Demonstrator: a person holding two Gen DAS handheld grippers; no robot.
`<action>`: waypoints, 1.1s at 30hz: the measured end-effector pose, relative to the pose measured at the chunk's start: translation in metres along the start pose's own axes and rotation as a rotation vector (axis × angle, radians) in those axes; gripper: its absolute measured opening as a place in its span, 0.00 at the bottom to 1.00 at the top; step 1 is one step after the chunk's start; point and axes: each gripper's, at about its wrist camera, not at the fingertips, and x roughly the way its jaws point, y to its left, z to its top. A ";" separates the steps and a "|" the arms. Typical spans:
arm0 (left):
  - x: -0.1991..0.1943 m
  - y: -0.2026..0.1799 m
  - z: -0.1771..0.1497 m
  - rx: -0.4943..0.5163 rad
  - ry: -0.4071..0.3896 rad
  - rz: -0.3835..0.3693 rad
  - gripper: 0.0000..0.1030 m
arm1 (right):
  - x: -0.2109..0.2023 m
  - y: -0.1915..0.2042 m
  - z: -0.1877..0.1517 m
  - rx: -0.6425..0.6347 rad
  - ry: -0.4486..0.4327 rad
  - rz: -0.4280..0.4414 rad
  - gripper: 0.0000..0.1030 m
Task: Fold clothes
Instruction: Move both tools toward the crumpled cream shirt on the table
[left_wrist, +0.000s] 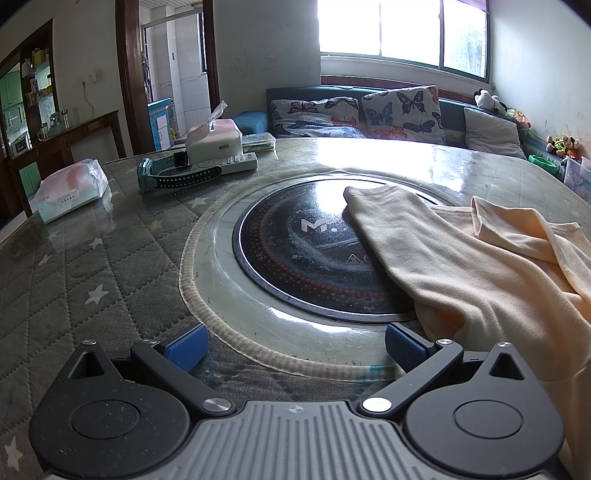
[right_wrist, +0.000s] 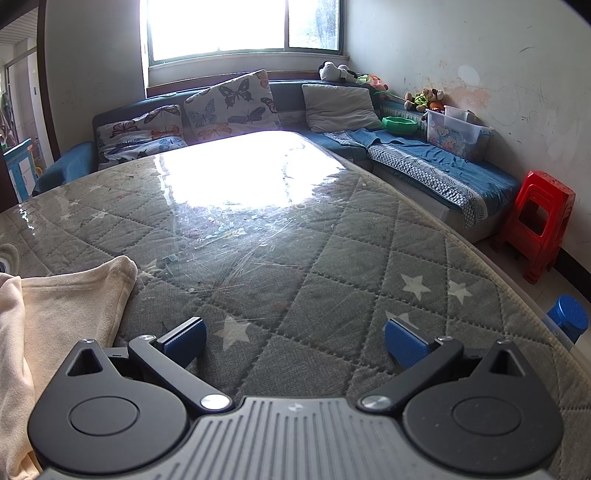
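Left gripper (left_wrist: 295, 347) jaws wide, empty, over the table's round hotplate (left_wrist: 295, 258). Right gripper (right_wrist: 295, 343) jaws wide, empty. Cream garment (left_wrist: 480, 266) lies crumpled at right of left view, lower left of right view.

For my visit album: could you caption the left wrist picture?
Open left gripper hovers over a quilted table, a cream garment draped across the round induction cooktop.

We see daylight blowing out the window (left_wrist: 402, 29) at the top of both frames, white glare on the glossy bench (right_wrist: 236, 173), fisheye-bent dark corners.
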 end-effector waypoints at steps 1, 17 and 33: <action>0.000 0.000 0.000 0.000 0.000 0.000 1.00 | 0.000 0.000 0.000 0.002 0.001 0.002 1.00; -0.016 -0.012 0.005 0.010 0.036 -0.016 1.00 | -0.012 0.000 -0.003 -0.030 0.008 0.059 0.98; -0.051 -0.050 0.004 0.031 0.086 -0.084 1.00 | -0.100 0.026 -0.026 -0.188 -0.039 0.269 0.92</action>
